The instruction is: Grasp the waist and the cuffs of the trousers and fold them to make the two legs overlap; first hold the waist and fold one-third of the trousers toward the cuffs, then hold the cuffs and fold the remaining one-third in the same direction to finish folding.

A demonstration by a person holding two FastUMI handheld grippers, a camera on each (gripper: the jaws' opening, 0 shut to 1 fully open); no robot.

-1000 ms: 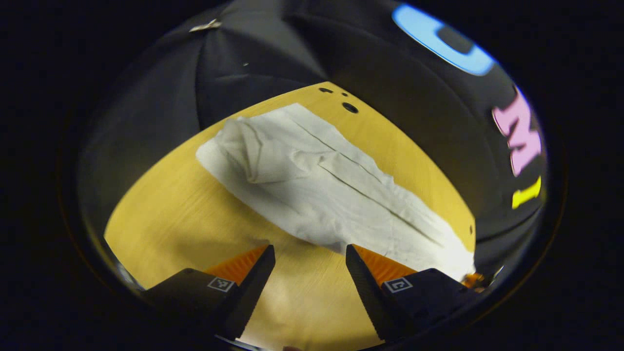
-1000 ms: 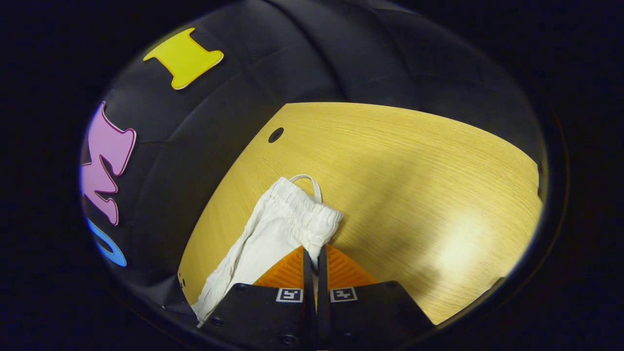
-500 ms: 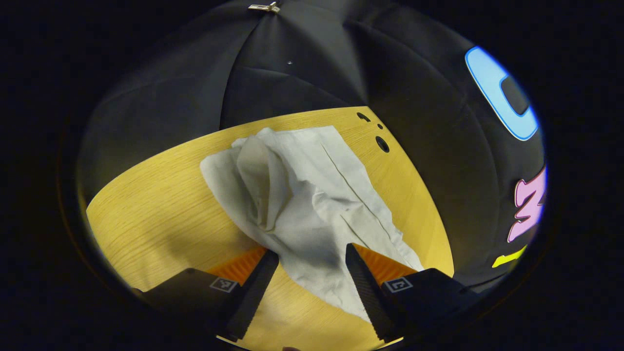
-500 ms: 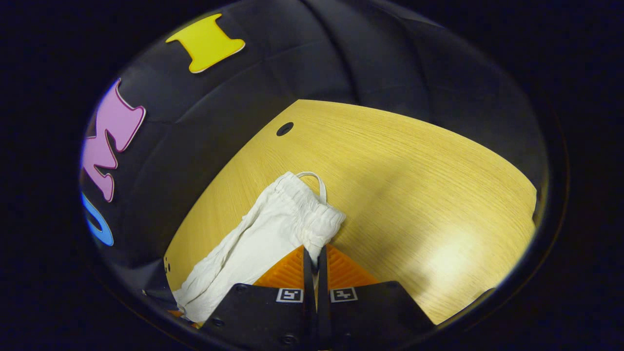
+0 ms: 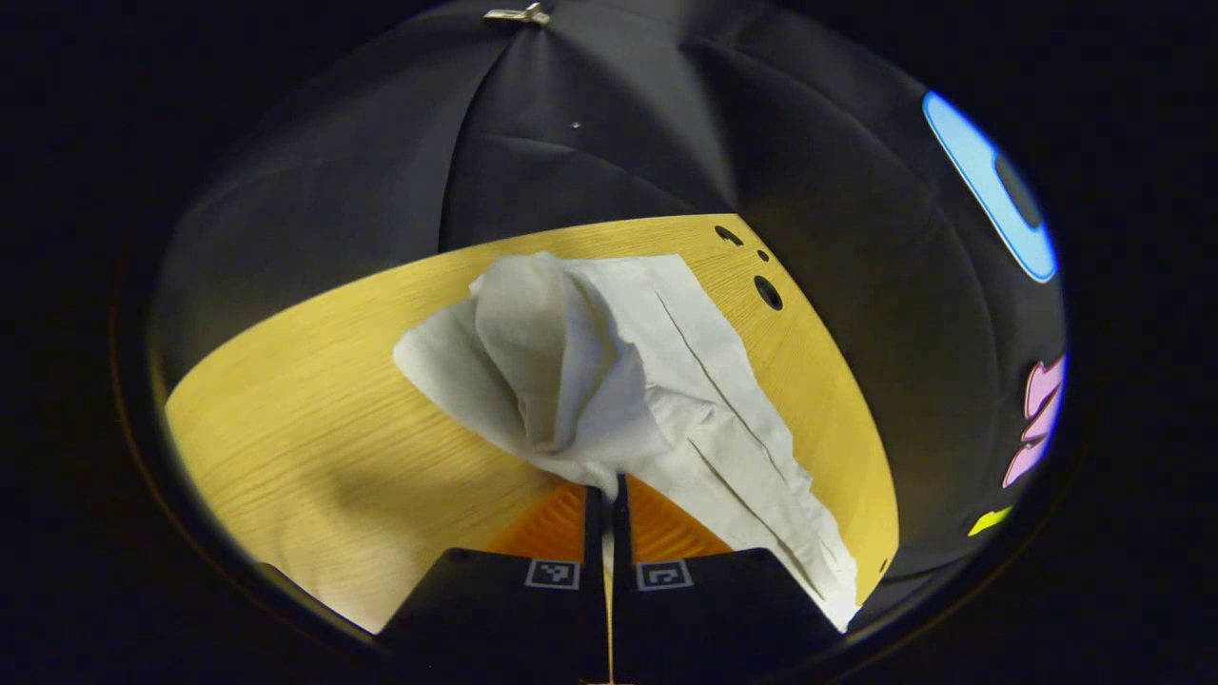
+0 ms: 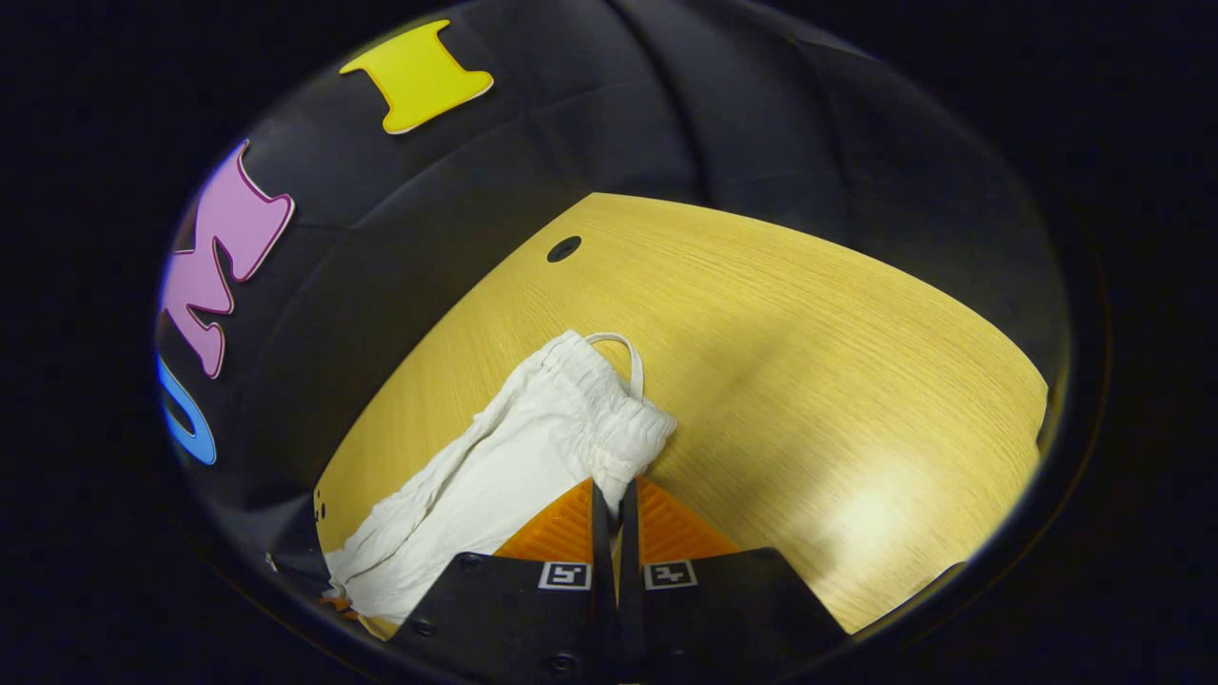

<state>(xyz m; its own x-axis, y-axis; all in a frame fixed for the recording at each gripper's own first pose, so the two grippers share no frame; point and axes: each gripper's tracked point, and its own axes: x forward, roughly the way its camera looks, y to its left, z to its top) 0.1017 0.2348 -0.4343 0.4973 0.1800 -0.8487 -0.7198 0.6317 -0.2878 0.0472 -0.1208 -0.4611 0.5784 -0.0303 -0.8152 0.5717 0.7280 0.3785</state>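
One pair of white trousers (image 5: 609,381) is seen on the wooden table (image 5: 314,400), lying close to its far edge, where three dark holes (image 5: 767,291) are counted in the left gripper view. The left gripper (image 5: 604,495) is closed on a rumpled fold of the trouser cloth, seemingly near the leg end. The right gripper (image 6: 609,495) is pinched on the elastic waist (image 6: 609,409), beside one drawstring loop (image 6: 628,357).

A recording booth is shown: a light wooden table (image 6: 809,323) is enclosed by black cloth walls (image 5: 571,124).
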